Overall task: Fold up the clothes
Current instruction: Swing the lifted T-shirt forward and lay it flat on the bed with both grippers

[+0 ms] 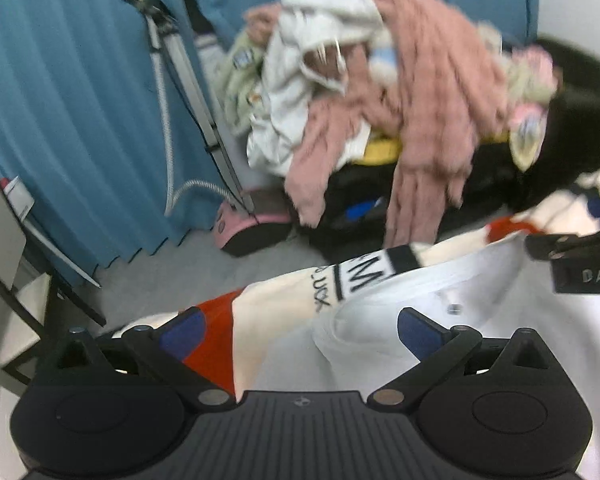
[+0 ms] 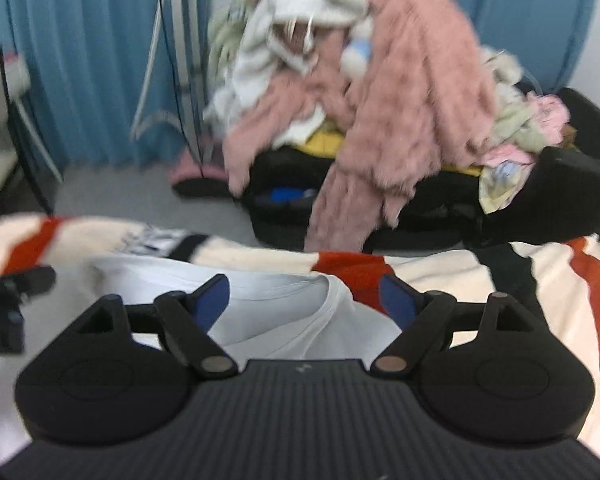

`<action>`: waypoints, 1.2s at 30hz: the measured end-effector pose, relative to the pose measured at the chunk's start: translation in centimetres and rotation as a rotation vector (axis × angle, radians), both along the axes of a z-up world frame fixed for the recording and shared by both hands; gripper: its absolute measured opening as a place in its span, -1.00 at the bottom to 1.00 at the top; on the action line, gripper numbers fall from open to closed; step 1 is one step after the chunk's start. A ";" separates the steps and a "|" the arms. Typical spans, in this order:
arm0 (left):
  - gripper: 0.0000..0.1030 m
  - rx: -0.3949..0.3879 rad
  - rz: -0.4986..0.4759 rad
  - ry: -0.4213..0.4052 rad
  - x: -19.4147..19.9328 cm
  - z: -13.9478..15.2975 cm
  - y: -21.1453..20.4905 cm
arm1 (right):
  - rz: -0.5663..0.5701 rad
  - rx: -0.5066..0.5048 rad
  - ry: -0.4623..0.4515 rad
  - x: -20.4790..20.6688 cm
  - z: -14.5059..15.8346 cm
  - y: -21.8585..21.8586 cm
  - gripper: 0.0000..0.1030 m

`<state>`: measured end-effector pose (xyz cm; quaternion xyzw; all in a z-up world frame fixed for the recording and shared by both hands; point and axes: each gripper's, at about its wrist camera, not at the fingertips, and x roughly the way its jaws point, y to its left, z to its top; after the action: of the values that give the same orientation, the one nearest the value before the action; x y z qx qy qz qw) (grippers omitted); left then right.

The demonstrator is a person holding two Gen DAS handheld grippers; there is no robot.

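Observation:
A white garment (image 1: 440,300) (image 2: 284,312) lies spread on a cream blanket with red and black stripes (image 1: 268,308) (image 2: 500,276). My left gripper (image 1: 300,332) hovers over its left part, jaws wide apart, blue pads showing, nothing between them. My right gripper (image 2: 304,300) stands open above the garment's curved edge, also holding nothing. In the left wrist view the right gripper (image 1: 576,256) shows at the right edge; in the right wrist view the left gripper (image 2: 4,304) shows at the left edge.
Beyond the blanket, a pile of clothes (image 1: 380,80) (image 2: 380,80), pink fluffy and white ones on top, fills an open black suitcase (image 1: 420,192) (image 2: 560,192) on the grey floor. Blue curtains (image 1: 60,100) hang behind. A garment steamer (image 1: 188,92) and a chair (image 1: 4,264) stand at left.

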<state>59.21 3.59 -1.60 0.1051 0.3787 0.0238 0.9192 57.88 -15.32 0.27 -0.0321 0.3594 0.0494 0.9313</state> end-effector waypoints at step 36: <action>0.99 -0.315 0.208 -0.261 -45.5 -2.4 3.7 | -0.040 0.332 -0.308 -43.0 -4.6 -5.2 0.14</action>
<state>13.73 7.33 -4.05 -0.0832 0.2643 0.0722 0.9581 14.90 -20.57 -4.35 0.1215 0.2005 0.0839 0.9685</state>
